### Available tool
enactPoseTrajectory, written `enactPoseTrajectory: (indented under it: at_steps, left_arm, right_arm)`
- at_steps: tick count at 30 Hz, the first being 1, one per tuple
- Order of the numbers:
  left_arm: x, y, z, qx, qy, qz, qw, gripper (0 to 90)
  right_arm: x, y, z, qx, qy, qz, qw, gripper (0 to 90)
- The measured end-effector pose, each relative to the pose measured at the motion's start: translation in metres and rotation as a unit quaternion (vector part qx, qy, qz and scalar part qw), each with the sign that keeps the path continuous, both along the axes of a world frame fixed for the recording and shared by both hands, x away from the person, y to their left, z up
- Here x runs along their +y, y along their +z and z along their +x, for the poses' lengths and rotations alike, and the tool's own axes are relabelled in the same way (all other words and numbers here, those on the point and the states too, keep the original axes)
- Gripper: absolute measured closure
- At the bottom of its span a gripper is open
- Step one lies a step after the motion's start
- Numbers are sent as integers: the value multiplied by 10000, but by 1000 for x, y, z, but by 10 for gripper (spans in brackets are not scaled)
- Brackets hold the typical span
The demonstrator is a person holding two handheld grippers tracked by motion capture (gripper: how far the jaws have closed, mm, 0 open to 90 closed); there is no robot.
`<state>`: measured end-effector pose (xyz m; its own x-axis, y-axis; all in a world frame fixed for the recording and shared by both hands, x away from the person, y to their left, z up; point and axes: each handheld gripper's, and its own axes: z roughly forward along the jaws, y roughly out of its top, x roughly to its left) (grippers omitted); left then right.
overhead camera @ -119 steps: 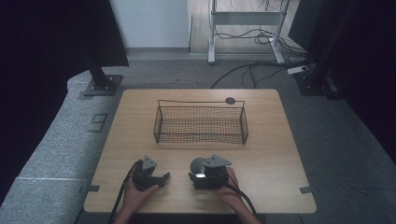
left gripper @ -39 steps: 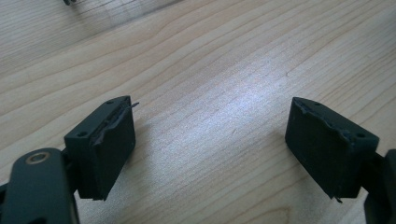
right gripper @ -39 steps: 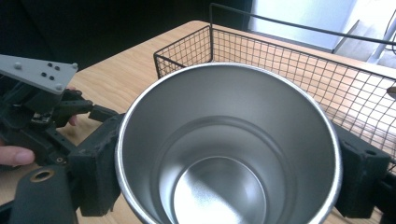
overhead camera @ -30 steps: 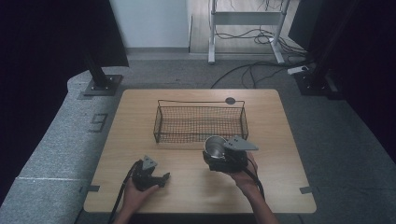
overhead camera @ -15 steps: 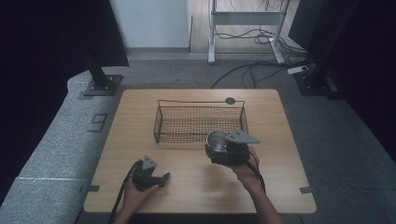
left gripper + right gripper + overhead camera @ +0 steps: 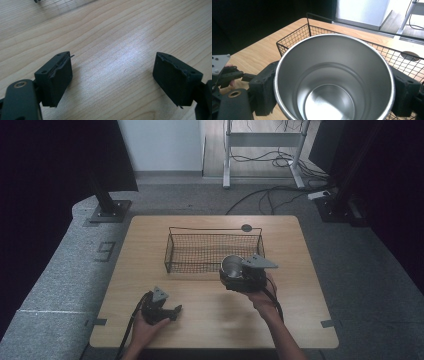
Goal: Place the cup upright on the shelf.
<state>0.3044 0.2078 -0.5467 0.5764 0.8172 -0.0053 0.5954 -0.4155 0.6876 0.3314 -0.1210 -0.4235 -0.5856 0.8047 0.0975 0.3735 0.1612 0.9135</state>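
Right gripper (image 6: pixel 239 276) fingers clamped on shiny round steel cup (image 6: pixel 334 77), against near wall of black wire mesh basket (image 6: pixel 212 251), left gripper (image 6: pixel 161 307) fingers spread wide over bare light wooden bench (image 6: pixel 210 315), dark round disc (image 6: pixel 246 227) beyond basket

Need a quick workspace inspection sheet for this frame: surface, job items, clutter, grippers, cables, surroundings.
Surface: wooden table, bare around the grippers.
Job's things: wire basket, nothing seen inside; steel cup, empty, held at the basket's near side.
Clutter: nothing seen; dark round spot behind the basket.
Grippers: left gripper open, low over the table; right gripper shut on the cup.
Cables: gripper cable trails off near edge; floor cables.
Surroundings: stand base, grey floor.
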Motion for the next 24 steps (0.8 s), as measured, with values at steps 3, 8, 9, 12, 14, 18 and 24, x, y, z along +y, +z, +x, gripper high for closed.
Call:
enactPoseTrajectory:
  at_steps: [3, 8, 9, 12, 14, 18, 24]
  left_arm:
    - [0, 0, 0, 0, 1, 1, 10000, 161]
    - [0, 0, 0, 1, 0, 1, 10000, 161]
    - [0, 0, 0, 1, 1, 0, 10000, 161]
    - [0, 0, 0, 1, 1, 1, 10000, 161]
    - [0, 0, 0, 1, 1, 0, 10000, 161]
    - [0, 0, 0, 1, 3, 1, 10000, 161]
    - [0, 0, 0, -2, 3, 0, 10000, 161]
  right_arm:
    - [0, 1, 3, 7, -22, -11, 10000, 140]
    - [-1, 6, 10, 28, -58, 26, 10000, 139]
    - [-1, 7, 11, 23, -61, 39, 10000, 139]
    - [-1, 11, 14, 1, -105, 29, 9999, 140]
    - [-1, 13, 15, -20, -126, 26, 9999, 139]
    - [-1, 18, 18, -55, -138, -15, 9999, 140]
    - [1, 24, 23, -74, -148, -51, 9999, 140]
